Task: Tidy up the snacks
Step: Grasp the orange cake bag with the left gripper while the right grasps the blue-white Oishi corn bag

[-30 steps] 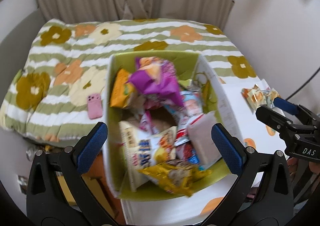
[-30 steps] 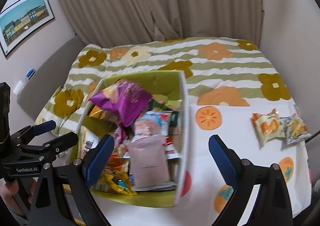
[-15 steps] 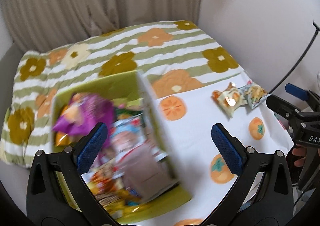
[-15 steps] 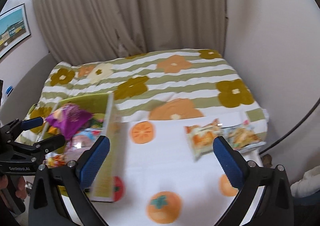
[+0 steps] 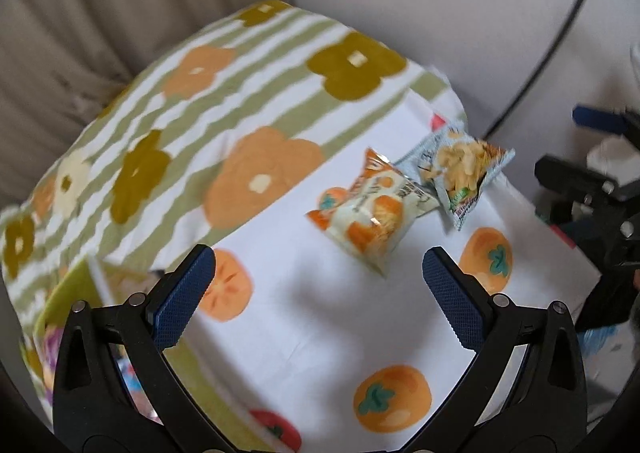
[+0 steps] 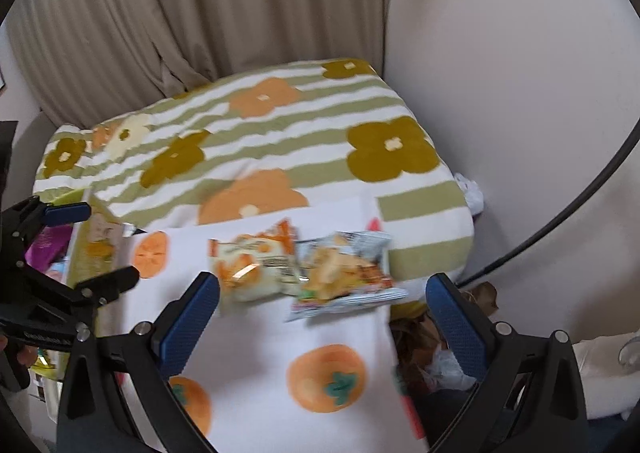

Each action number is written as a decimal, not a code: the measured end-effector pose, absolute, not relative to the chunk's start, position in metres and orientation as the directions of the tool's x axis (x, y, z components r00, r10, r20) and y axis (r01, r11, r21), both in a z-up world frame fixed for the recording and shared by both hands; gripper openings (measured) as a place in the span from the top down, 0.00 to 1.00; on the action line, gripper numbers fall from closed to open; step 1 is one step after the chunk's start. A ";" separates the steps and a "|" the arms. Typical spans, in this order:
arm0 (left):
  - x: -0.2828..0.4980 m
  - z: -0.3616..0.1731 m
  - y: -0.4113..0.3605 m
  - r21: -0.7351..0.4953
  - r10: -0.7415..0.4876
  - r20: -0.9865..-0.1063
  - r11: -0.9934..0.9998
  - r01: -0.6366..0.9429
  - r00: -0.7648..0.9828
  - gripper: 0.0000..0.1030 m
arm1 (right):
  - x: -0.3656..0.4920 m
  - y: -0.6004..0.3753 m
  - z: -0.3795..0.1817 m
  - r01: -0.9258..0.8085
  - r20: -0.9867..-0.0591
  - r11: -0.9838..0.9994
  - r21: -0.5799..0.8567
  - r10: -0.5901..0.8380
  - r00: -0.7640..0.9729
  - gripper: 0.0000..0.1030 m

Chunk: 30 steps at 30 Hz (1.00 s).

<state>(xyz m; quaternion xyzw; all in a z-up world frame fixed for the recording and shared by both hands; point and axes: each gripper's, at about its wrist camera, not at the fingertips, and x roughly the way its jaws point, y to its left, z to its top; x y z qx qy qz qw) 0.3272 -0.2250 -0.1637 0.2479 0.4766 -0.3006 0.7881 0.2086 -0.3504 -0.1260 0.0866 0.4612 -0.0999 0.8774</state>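
Two snack bags lie side by side on a white cloth printed with orange persimmons [image 5: 304,333]. An orange-and-white bag [image 5: 372,213] [image 6: 252,265] is on the left; a pale blue chip bag [image 5: 460,173] [image 6: 344,273] overlaps it on the right. My left gripper [image 5: 318,293] is open and empty, just short of the orange bag. My right gripper [image 6: 322,317] is open and empty, just short of both bags. The green snack box [image 5: 64,301] [image 6: 92,241] sits far left, mostly cut off.
A bed with a green-striped flowered blanket [image 6: 260,133] lies behind the cloth, with curtains and a white wall beyond. A black cable [image 6: 580,205] curves down the wall at right. Bags and clutter [image 6: 424,341] lie on the floor past the cloth's right edge.
Both grippers have swung right, away from the full snack box and toward the two loose bags, which are now closer and central. Both stayed open.
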 end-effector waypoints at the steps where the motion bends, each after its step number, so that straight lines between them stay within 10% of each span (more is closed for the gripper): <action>1: 0.329 -0.172 -0.237 0.112 -0.231 -0.907 0.675 0.729 0.353 0.00 | 0.211 -0.361 -0.133 0.263 -0.839 0.962 0.068 -0.087 0.537 0.00; 18: 0.358 -0.292 -0.326 0.087 -0.137 -0.975 0.483 0.872 0.173 0.01 | 0.251 -0.402 -0.212 0.224 -0.895 0.968 0.115 0.003 0.445 0.00; 21: 0.360 -0.299 -0.326 0.055 -0.145 -0.979 0.489 0.871 0.143 0.21 | 0.260 -0.398 -0.221 0.189 -0.899 0.976 0.104 0.012 0.437 0.00; 30: 0.370 -0.298 -0.309 0.000 -0.161 -0.980 0.592 0.806 0.119 0.35 | 0.280 -0.390 -0.239 0.112 -0.905 0.990 0.090 0.034 0.424 0.03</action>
